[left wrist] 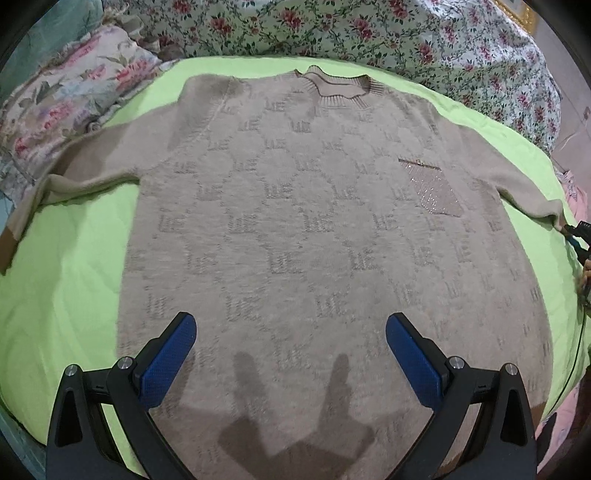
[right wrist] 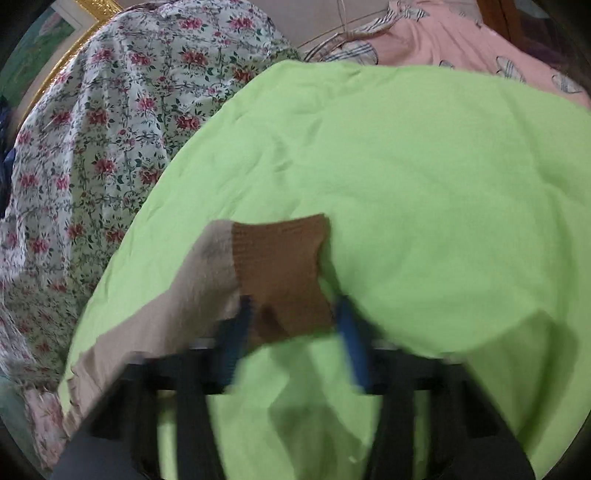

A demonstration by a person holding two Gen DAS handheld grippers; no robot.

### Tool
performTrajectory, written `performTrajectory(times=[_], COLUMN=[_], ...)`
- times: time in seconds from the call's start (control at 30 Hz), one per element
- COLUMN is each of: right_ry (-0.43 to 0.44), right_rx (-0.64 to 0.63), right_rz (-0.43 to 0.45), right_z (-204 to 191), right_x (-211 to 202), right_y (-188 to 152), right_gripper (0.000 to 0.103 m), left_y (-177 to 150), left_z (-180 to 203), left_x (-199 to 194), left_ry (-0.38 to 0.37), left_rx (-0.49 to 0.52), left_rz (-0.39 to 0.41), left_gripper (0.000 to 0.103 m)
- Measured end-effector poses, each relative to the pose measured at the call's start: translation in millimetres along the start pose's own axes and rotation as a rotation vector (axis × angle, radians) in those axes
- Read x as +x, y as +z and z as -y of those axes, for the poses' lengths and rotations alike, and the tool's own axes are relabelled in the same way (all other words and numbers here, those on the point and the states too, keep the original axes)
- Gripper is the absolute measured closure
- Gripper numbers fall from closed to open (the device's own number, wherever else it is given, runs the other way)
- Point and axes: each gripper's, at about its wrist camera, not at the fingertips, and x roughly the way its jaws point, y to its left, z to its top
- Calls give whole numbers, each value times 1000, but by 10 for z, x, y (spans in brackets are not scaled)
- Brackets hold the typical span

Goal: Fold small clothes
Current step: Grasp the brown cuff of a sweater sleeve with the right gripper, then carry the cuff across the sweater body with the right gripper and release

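Note:
A beige knit sweater (left wrist: 295,229) lies flat, front up, on a lime green sheet (left wrist: 74,280), collar far, both sleeves spread out. It has a sparkly chest pocket (left wrist: 436,188). My left gripper (left wrist: 291,332) is open and empty, hovering over the sweater's lower body. In the right wrist view my right gripper (right wrist: 295,314) is blurred by motion; its blue fingers (right wrist: 240,321) straddle the brown cuff (right wrist: 284,266) of the beige sleeve (right wrist: 177,295), jaws apart. The right gripper also shows at the left view's right edge (left wrist: 576,240), at the sleeve end.
Floral bedding (left wrist: 332,33) lies behind the green sheet, and a floral pillow (left wrist: 66,99) sits at the far left. Pink fabric (right wrist: 443,44) lies beyond the sheet on the right. A gold picture frame (right wrist: 74,29) stands at the back.

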Motion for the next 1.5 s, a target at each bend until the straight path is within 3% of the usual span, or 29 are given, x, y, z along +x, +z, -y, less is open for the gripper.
performTrajectory(times=[0.03, 0.13, 0.3, 0.43, 0.57, 0.67, 0.83, 1.0, 1.13, 1.2, 1.27, 1.3, 1.37, 1.4, 1.47, 1.5], right_ry=[61, 142, 315, 510, 669, 718, 719, 677, 722, 728, 719, 711, 677, 662, 624, 613], right_rx=[-15, -135, -368, -497, -544, -572, -582, -573, -534, -501, -455, -436, -410, -398, -376, -373], right_rz=[22, 69, 9, -166, -357, -467, -585, -673, -599, -547, -488, -461, -408, -390, -347, -337], right_z=[-99, -550, -1667, -2687, -3521, -4049, -4463, -4588, -4352, -4172, -3895, -3744, -3421, -3329, -3066, -3014], right_x=[-22, -89, -116, 57, 345, 598, 996, 1221, 915, 694, 474, 376, 186, 134, 32, 7], right_y=[16, -134, -628, -1450, -2317, -2865, -3509, -3745, -3518, -3369, -3190, -3105, -2927, -2871, -2697, -2663], right_gripper=[89, 90, 90, 90, 90, 90, 90, 84, 83, 75, 64, 59, 57, 57, 57, 57], left_y=[2, 22, 4, -19, 4, 67, 232, 577, 996, 1230, 1356, 1425, 1503, 1528, 1527, 1513], left_z=[2, 16, -19, -98, -252, -356, -501, -600, -598, -565, -525, -468, -355, -281, -155, -107], left_x=[9, 26, 10, -43, -84, -79, -13, 280, 733, 1034, 1227, 1302, 1372, 1426, 1348, 1234], left_ry=[0, -5, -33, -47, -73, -97, -129, -213, -321, -402, -404, -399, -413, -431, -445, -403], left_rx=[1, 7, 3, -11, -32, -38, -35, -54, -107, -153, -171, -166, -138, -121, -101, -69], left_rz=[1, 6, 18, 37, 62, 78, 89, 108, 67, 30, 15, 25, 37, 20, 35, 80], left_gripper=[0, 0, 0, 0, 0, 0, 0, 0, 0, 2, 7, 18, 60, 101, 98, 98])
